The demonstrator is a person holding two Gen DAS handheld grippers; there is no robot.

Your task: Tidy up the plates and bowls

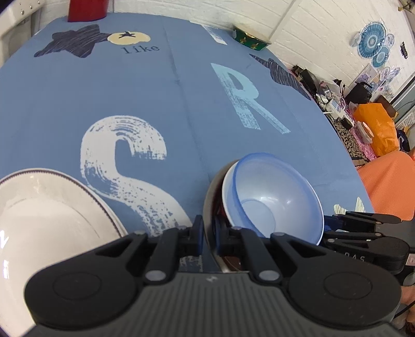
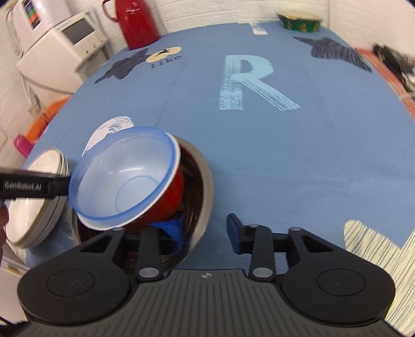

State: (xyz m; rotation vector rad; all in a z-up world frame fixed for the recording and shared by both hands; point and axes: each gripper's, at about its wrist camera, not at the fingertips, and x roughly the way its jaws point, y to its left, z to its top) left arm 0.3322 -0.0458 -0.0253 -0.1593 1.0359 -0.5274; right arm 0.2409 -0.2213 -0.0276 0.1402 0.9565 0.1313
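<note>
My left gripper [image 1: 207, 237] is clamped on the steel bowl [image 2: 202, 186] rim; my right gripper [image 2: 207, 233] is spread, straddling the opposite rim. The red bowl [image 2: 166, 204] and blue bowl [image 2: 124, 176] sit tilted inside, beside the plates [image 2: 44, 197]. I'd level them before moving.

"S", "R", "like" on tablecloth [image 1: 181, 103]; "GenRobot.AI" on left gripper [image 2: 26, 186]

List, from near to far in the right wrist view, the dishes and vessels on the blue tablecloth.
Steel bowl holding the tilted red bowl and blue plastic bowl → red jug and green patterned bowl at the far edge.
</note>
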